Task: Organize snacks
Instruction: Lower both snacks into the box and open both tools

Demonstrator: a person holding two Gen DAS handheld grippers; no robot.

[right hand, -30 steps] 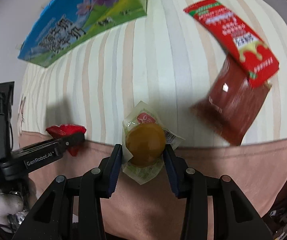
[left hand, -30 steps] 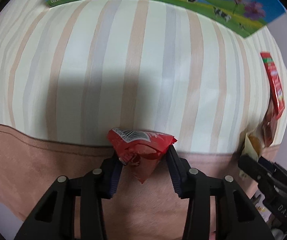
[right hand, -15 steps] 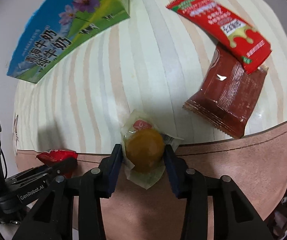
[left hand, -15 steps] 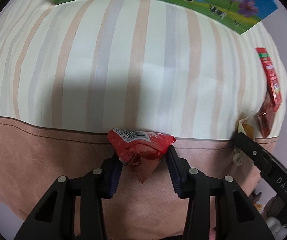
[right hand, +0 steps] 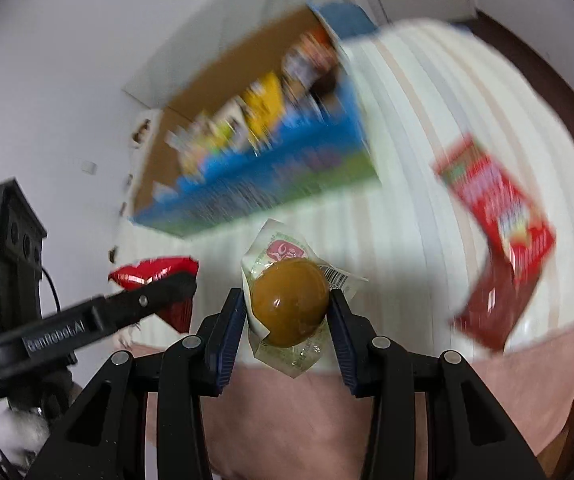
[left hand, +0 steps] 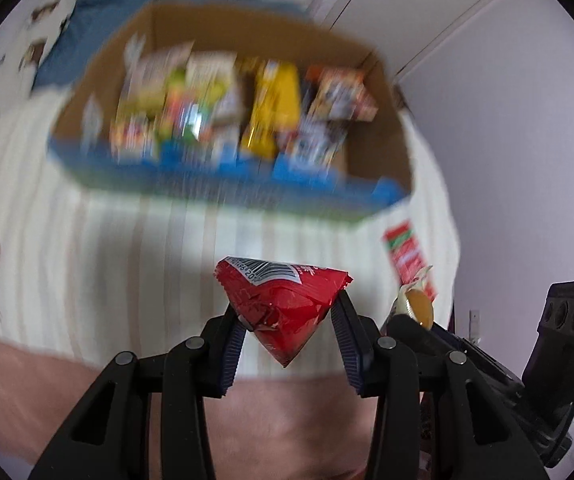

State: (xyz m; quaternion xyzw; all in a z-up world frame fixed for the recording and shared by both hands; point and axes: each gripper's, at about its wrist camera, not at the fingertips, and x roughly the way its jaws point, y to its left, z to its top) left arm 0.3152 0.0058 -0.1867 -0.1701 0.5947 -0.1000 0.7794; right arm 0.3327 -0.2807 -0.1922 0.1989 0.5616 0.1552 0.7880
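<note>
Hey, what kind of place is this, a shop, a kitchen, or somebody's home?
Most likely a room in a home, perhaps a bedroom. The striped fabric looks like bedding rather than a counter, plain white walls and a door stand behind, and an open cardboard box of mixed snacks sits on the fabric.

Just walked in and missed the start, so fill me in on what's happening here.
A person is sorting snacks with a claw in each hand. The left claw is shut on a red triangular snack packet, and the right claw is shut on a clear-wrapped brown egg-like snack. Both are held up facing an open cardboard box already holding assorted snacks. Two red packets lie on the striped cloth.
</note>
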